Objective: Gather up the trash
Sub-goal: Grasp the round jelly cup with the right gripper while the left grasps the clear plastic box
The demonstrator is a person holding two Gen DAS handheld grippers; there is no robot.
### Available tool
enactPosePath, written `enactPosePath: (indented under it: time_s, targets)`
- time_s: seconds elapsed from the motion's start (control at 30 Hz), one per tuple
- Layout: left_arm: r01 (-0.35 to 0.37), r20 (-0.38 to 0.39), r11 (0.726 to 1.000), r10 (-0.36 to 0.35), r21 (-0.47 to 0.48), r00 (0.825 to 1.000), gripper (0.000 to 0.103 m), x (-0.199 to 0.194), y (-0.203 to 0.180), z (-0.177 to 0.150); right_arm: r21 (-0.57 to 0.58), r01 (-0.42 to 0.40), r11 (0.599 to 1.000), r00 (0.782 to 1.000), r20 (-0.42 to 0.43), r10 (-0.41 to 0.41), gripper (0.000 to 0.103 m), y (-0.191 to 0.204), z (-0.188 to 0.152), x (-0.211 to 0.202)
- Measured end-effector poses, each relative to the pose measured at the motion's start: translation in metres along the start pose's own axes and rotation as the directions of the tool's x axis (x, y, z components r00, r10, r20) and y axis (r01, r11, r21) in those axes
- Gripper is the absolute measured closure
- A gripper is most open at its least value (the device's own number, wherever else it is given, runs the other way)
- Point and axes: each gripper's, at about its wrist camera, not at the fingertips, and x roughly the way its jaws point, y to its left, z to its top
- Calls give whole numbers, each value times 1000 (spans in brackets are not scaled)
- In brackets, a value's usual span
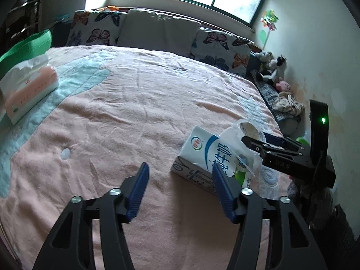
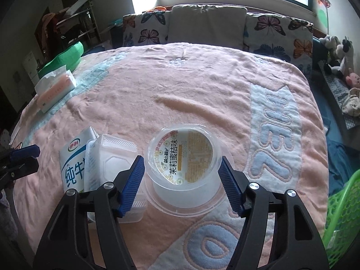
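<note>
The right gripper (image 2: 181, 177) has its blue fingers (image 2: 132, 180) on both sides of an upside-down clear jelly cup (image 2: 182, 157); they are close to its wall, but I cannot tell if they press it. The cup stands on the pink bedspread (image 2: 180, 90), beside a clear plastic box (image 2: 110, 166) and a milk carton (image 2: 72, 157). The left gripper (image 1: 180, 189) hangs half open and empty near the carton. A green basket (image 2: 342, 213) is at the right edge.
</note>
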Motion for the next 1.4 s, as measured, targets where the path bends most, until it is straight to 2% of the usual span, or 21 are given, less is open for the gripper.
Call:
enactPosePath:
  time_s: [0.2, 0.37, 0.5, 0.67, 0.73, 1.13, 1.4]
  targets:
    - [8, 15, 989, -10, 145, 1000, 30, -3, -19, 2, 33, -13, 999, 1000, 22, 12, 39, -7, -3, -17]
    - [39, -2, 961, -40, 272, 999, 26, 3, -38, 7, 55, -10, 998, 999, 47, 8, 39, -15, -10, -41]
    - [87, -45, 922, -76, 377, 996, 22, 15, -57, 10, 78, 4, 997, 997, 73, -10, 39, -21, -18, -64]
    - [108, -91, 863, -72, 494, 993, 19, 36, -80, 16, 101, 22, 995, 994, 104, -32, 39, -28, -33, -92]
    - [139, -120, 838, -88, 528, 989, 16, 43, -88, 19, 116, 24, 993, 993, 114, -38, 39, -32, -39, -101]
    - [155, -181, 767, -51, 623, 982, 15, 83, -110, 31, 225, 52, 973, 991, 107, -78, 39, -60, -72, -125]
    - [170, -193, 751, -58, 638, 979, 16, 94, -113, 30, 263, 66, 963, 991, 95, -94, 39, -70, -82, -127]
